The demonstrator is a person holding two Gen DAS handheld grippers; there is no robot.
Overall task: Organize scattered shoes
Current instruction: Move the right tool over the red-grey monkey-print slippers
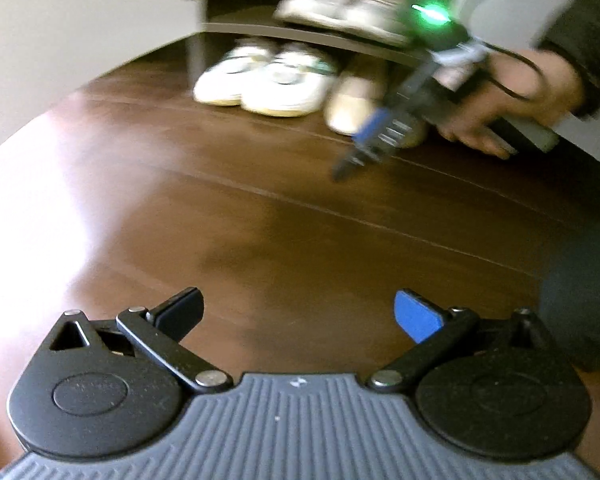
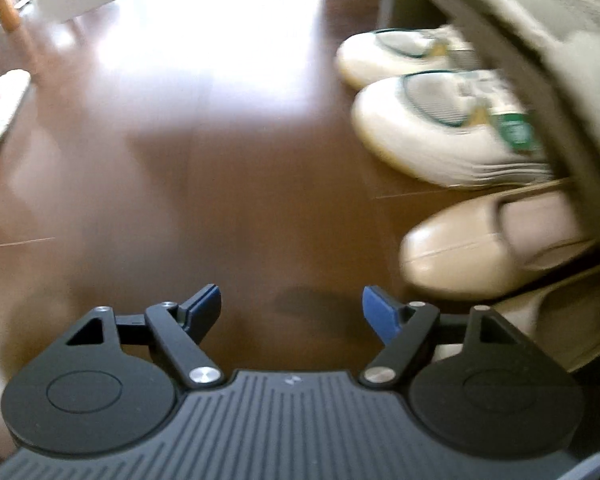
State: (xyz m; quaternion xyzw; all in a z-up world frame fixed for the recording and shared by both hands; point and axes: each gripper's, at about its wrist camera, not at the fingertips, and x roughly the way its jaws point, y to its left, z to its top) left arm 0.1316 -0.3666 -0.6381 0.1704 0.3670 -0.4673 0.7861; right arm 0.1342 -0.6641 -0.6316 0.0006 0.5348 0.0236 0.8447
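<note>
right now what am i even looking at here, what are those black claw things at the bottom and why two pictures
Those claws are hand-held grippers, one in each of a person's hands, each with a camera looking forward along its two fingers. One picture is the left gripper's view, the other the right gripper's. Both are open and hold nothing. The left view also catches the right gripper with the person's hand on its handle. On the brown wooden floor, under a low shelf, stand a pair of white sneakers and beige slip-ons. Another pale pair sits on the shelf. The pictures are blurred, so fine detail is lost.
</note>
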